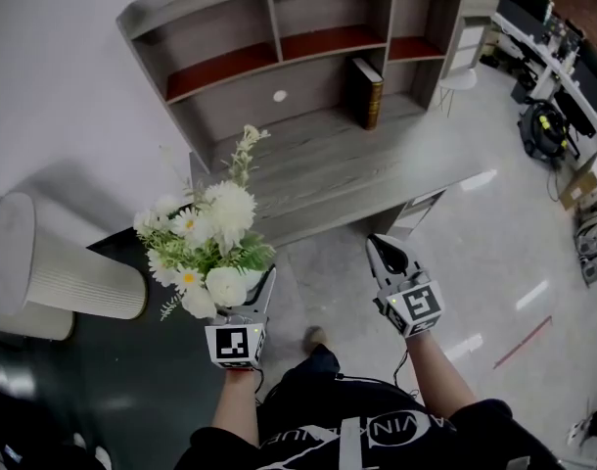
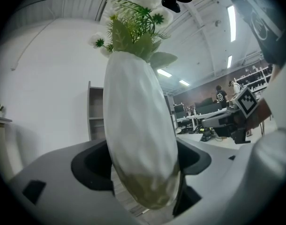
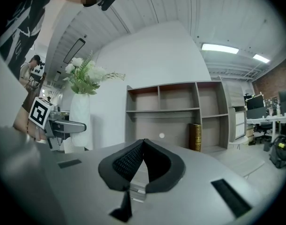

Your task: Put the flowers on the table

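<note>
Head view: my left tongs (image 1: 245, 292) clamp the upright vase (image 2: 140, 135) of flowers (image 1: 206, 228); the table (image 1: 377, 169) lies ahead, up-right; my right tongs (image 3: 143, 146) are closed, empty.

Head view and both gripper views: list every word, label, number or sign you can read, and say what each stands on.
None reads clearly.
The shirt print: pale letters, upside down and cut off, unreadable.
Cubes on the left gripper, holding the vase, and the right gripper: square markers, no letters.
The book spine: gold marks, too small.
</note>
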`<action>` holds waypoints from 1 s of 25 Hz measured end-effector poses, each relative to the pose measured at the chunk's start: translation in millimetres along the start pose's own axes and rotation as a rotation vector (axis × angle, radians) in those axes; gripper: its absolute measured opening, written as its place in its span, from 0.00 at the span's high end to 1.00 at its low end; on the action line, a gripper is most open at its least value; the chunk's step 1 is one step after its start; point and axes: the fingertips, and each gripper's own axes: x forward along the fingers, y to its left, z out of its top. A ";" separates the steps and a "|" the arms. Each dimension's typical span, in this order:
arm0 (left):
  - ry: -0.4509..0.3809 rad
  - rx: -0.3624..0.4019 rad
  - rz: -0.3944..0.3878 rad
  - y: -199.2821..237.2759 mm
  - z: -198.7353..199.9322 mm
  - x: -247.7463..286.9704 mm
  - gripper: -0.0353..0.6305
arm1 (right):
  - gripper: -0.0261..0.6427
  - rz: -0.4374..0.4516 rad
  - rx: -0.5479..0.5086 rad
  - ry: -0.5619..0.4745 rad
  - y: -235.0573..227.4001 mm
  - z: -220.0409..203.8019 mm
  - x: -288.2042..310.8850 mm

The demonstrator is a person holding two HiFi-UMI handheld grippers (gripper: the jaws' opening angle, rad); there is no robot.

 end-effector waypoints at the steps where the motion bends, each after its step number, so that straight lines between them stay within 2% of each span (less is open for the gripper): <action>1: 0.001 0.000 -0.003 -0.2 0.0 -0.2 0.36 | 0.95 0.000 -0.001 -0.001 0.3 1.0 0.4; 9: -0.014 0.004 -0.010 0.9 -1.4 1.7 0.36 | 0.95 -0.003 -0.017 -0.005 3.6 2.6 -2.2; 16: 0.018 -0.015 0.008 -1.8 -1.2 -3.1 0.36 | 0.95 0.019 -0.007 0.024 6.8 2.0 -10.4; 25: 0.017 -0.025 0.033 -4.3 5.1 -4.8 0.36 | 0.95 0.108 -0.003 0.027 19.4 5.3 7.8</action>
